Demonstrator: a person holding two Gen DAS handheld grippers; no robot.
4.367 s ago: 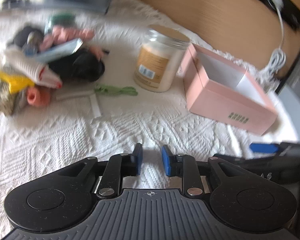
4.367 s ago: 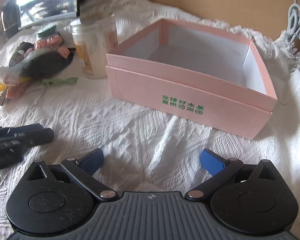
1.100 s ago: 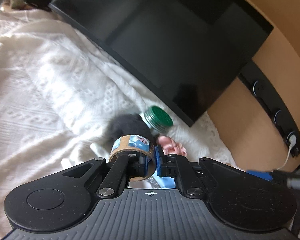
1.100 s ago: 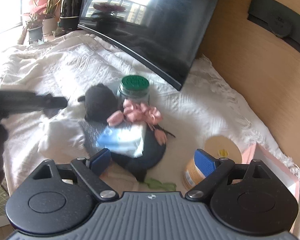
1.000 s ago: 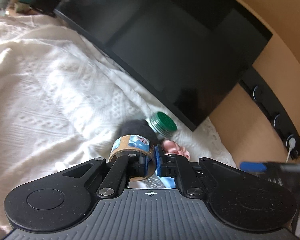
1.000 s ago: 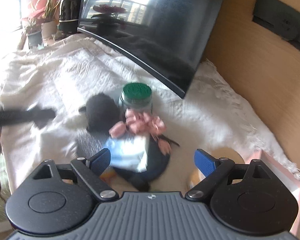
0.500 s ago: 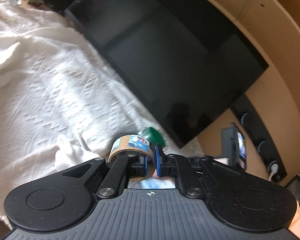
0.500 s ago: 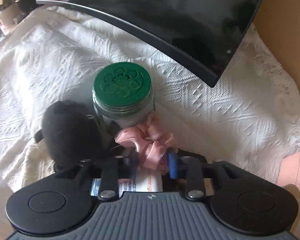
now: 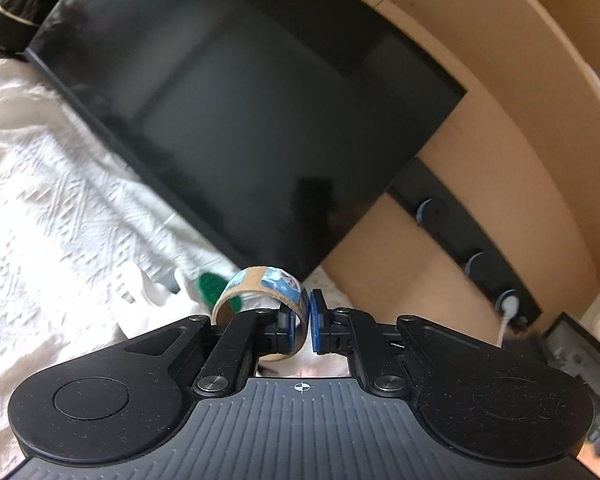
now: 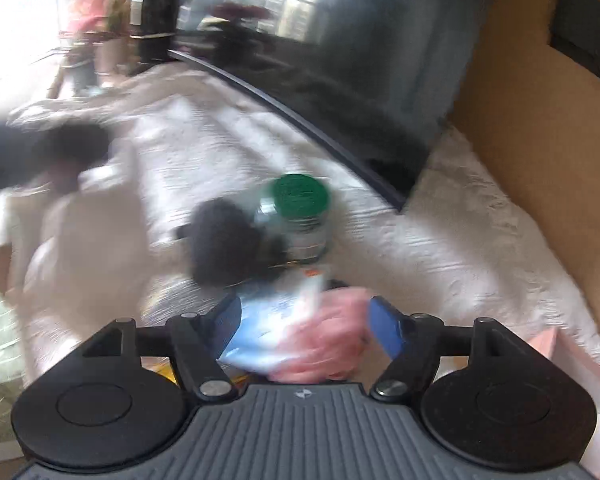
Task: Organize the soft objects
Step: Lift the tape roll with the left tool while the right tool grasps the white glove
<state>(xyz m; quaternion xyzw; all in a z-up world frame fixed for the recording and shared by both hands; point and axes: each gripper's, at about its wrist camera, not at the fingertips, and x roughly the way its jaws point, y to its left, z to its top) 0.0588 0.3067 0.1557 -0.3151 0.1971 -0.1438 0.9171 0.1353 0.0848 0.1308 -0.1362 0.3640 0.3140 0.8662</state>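
My left gripper (image 9: 299,323) is shut on a cardboard tape roll (image 9: 262,285) with a blue printed band, pinching its wall and holding it up above the white cloth (image 9: 40,208). My right gripper (image 10: 305,322) is open in a blurred view. A pink scrunchie (image 10: 328,344) lies between its fingers beside a blue and white packet (image 10: 272,320); I cannot tell whether the scrunchie is touched. A black fuzzy object (image 10: 220,244) lies just beyond, next to a green-lidded glass jar (image 10: 300,212).
A large black monitor (image 9: 240,112) stands at the back of the cloth against a tan wall. A pink box corner (image 10: 556,344) shows at the right. The left gripper and white fabric it carries (image 10: 72,232) show blurred at the left of the right wrist view.
The right gripper was shut around the pink scrunchie half a second ago; now its fingers are wide apart and it has pulled back and up. The left gripper lifted higher with the tape roll.
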